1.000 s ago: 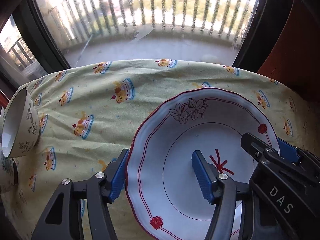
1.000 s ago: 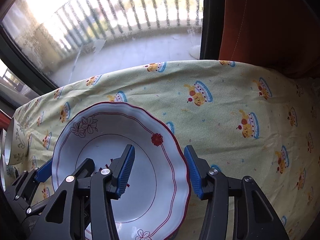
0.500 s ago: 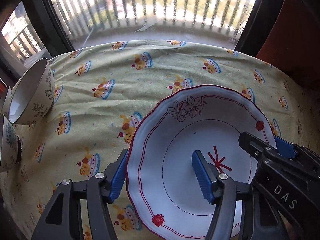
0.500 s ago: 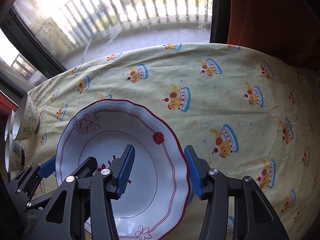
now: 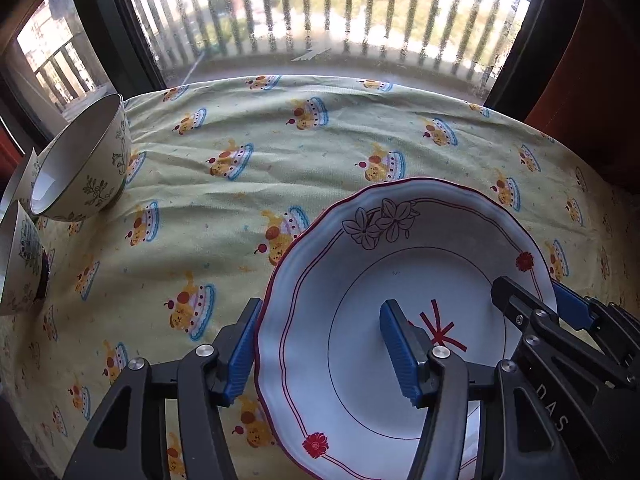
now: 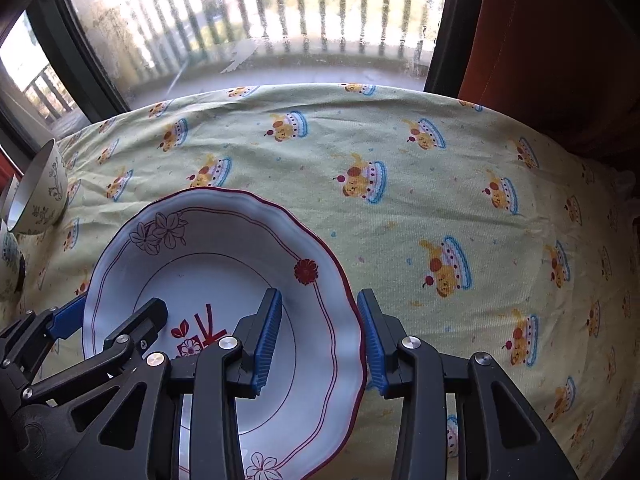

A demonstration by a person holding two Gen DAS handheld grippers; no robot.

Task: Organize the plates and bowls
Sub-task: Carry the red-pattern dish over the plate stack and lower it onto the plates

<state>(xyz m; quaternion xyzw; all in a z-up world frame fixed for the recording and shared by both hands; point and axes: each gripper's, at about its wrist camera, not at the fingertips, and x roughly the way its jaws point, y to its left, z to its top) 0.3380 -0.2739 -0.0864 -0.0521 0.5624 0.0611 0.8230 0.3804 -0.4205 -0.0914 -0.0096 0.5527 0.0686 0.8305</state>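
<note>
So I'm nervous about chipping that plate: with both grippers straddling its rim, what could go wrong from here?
1. Both sets of jaws are closing on the plate rim with gaps visible; if the left gripper and right gripper bite unevenly, it may tilt or slip.
2. The tablecloth is wrinkled and could drag along.
3. The bowls sit nearby and could be knocked.

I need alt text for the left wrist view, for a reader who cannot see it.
The left gripper straddles the left rim of a white plate with red trim, jaws closing, while the right gripper straddles the opposite rim. The plate is on a yellow tablecloth, with patterned bowls at far left.
</note>
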